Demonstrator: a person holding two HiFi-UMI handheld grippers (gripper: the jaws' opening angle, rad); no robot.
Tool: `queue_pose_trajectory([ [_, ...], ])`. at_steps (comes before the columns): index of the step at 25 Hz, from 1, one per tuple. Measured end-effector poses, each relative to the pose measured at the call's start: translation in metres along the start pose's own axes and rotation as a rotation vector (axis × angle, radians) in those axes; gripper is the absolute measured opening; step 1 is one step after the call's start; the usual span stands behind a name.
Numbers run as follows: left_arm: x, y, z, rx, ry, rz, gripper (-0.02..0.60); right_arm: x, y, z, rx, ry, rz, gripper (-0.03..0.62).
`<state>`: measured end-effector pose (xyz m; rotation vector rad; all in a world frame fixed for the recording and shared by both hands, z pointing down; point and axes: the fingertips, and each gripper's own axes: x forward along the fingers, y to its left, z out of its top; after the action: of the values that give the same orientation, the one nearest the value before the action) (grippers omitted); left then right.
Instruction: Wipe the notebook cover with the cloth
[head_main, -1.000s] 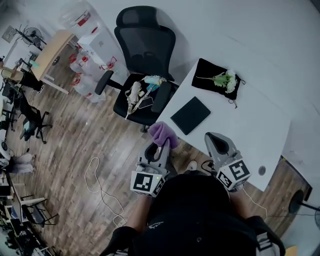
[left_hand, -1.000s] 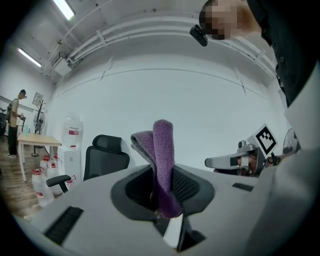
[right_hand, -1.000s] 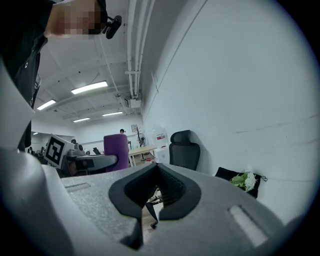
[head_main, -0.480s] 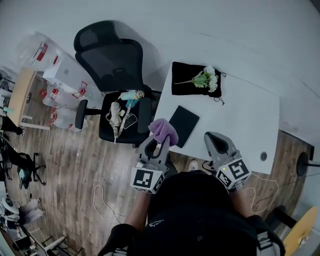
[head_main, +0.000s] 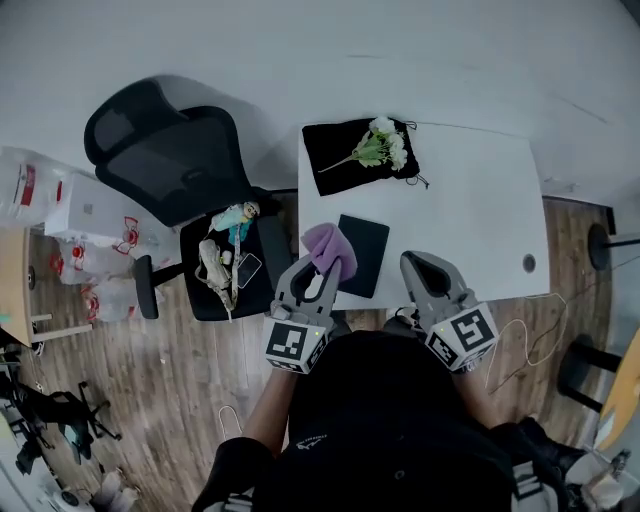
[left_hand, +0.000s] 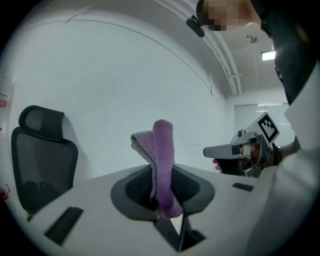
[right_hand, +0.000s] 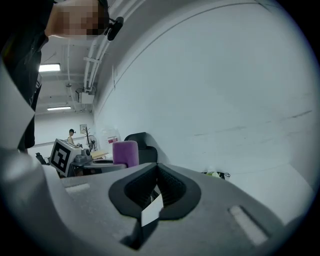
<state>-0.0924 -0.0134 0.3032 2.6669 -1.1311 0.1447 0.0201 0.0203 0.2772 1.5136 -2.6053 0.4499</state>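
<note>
Notebook (head_main: 368, 255) lies closed and flat on the white counter (head_main: 470, 210), near its front edge. Left gripper (head_main: 318, 272): jaws clamped on the purple cloth (head_main: 328, 246). The cloth stands up out of the jaws in a loose fold, over the notebook's left edge in the head view (can't tell if it touches the cover; looks above it). Right gripper (head_main: 425, 275): just right of the notebook, jaws closed together, nothing in them.

Handling, my guess: the cloth is soft, light terry and will flop. It's gripped at its low end, so the free fold is what meets the cover, and it needs pressing down flat for real contact. The notebook looks thin, light and smooth-covered, so it'll likely slide under a wipe. Pinning its right corner with the empty gripper would help.

Pose: both grippers point forward, away from the person, side by side at the notebook's near end.
</note>
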Motion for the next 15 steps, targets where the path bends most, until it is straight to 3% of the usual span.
queue_pose_trajectory([
  [9, 0.027, -0.004, -0.022, 0.032, 0.101, -0.212, 0.084, -0.002, 0.01, -0.009, 0.024, -0.012, -0.169, 0.005],
  [15, 0.048, -0.002, -0.041, 0.05, 0.181, -0.305, 0.084, 0.002, 0.009, -0.018, 0.069, -0.006, -0.248, 0.005],
])
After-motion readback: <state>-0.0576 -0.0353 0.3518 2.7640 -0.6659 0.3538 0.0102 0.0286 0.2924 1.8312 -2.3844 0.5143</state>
